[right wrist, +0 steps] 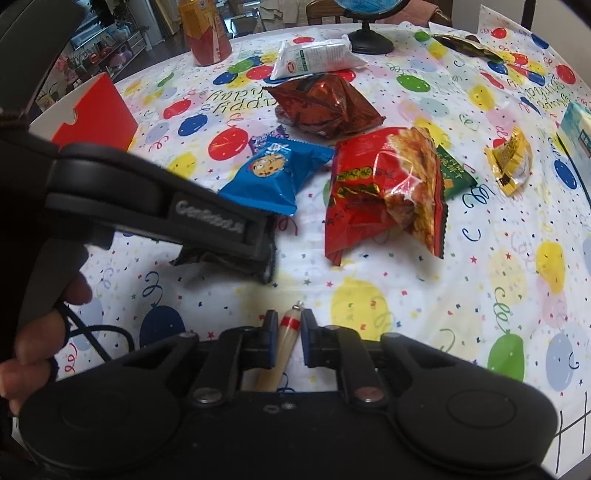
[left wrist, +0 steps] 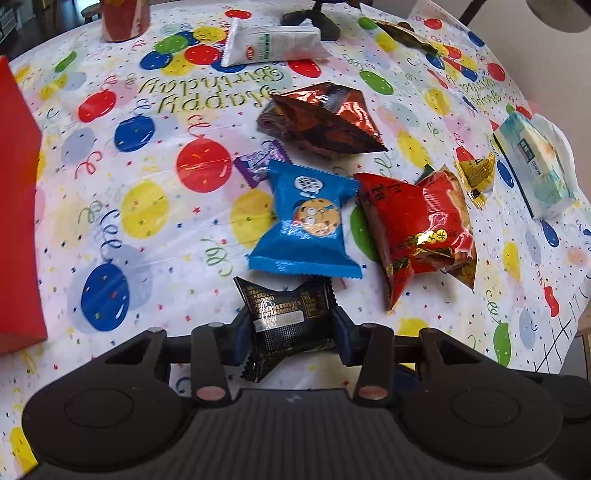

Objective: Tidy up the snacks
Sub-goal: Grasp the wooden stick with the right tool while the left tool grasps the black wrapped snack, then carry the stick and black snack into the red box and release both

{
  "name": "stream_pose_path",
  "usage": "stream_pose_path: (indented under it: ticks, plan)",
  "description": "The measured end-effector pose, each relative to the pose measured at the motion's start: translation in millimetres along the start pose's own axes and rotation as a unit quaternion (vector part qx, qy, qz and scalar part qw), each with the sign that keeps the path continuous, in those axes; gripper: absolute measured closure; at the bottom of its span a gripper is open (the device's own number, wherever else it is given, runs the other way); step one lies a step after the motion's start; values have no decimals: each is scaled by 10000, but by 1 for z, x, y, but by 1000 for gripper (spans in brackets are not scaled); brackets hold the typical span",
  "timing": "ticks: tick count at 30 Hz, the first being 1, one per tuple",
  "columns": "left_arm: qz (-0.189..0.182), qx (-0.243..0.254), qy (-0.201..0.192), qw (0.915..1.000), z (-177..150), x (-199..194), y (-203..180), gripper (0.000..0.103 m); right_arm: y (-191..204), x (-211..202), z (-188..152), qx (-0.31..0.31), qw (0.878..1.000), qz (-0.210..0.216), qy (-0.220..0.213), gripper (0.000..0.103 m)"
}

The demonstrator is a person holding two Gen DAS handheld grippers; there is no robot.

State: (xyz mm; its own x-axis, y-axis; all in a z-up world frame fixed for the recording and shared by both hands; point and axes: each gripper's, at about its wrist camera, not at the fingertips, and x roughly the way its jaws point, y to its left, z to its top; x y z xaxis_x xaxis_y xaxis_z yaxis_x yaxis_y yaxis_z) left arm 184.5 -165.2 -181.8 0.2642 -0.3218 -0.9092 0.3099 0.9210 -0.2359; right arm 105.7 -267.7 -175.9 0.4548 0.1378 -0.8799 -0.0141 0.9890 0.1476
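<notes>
My left gripper (left wrist: 291,332) is shut on a black snack packet (left wrist: 284,306) low in the left wrist view, its blue pads (left wrist: 242,332) pressing both sides. The right wrist view shows that same left gripper (right wrist: 264,254) at the left, with the packet (right wrist: 192,258) under it on the tablecloth. My right gripper (right wrist: 290,325) is shut on a thin cream sausage stick (right wrist: 286,343) with a red band. Beyond lie a blue cookie packet (left wrist: 306,221) (right wrist: 273,173), a red crisp bag (left wrist: 417,229) (right wrist: 384,188) and a brown foil bag (left wrist: 325,118) (right wrist: 325,103).
A red box (left wrist: 18,221) (right wrist: 96,110) stands at the left. A white packet (left wrist: 269,44), purple candy (left wrist: 255,166), yellow candy (left wrist: 474,175), green packet (right wrist: 454,173), tissue pack (left wrist: 535,166), can (right wrist: 205,33) and globe stand (right wrist: 369,40) share the balloon tablecloth (left wrist: 147,240).
</notes>
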Motion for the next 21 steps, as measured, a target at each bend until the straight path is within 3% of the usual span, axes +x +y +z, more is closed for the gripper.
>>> stream_pose_path:
  ticks: [7, 21]
  plan:
    - [-30, -48, -113, 9999, -12, -22, 13, 60, 5, -17, -4, -12, 9996, -47, -287, 94]
    - [-27, -261, -701, 9972, -23, -100, 43, 60, 39, -65, 6, -101, 9946, -91, -1032, 97]
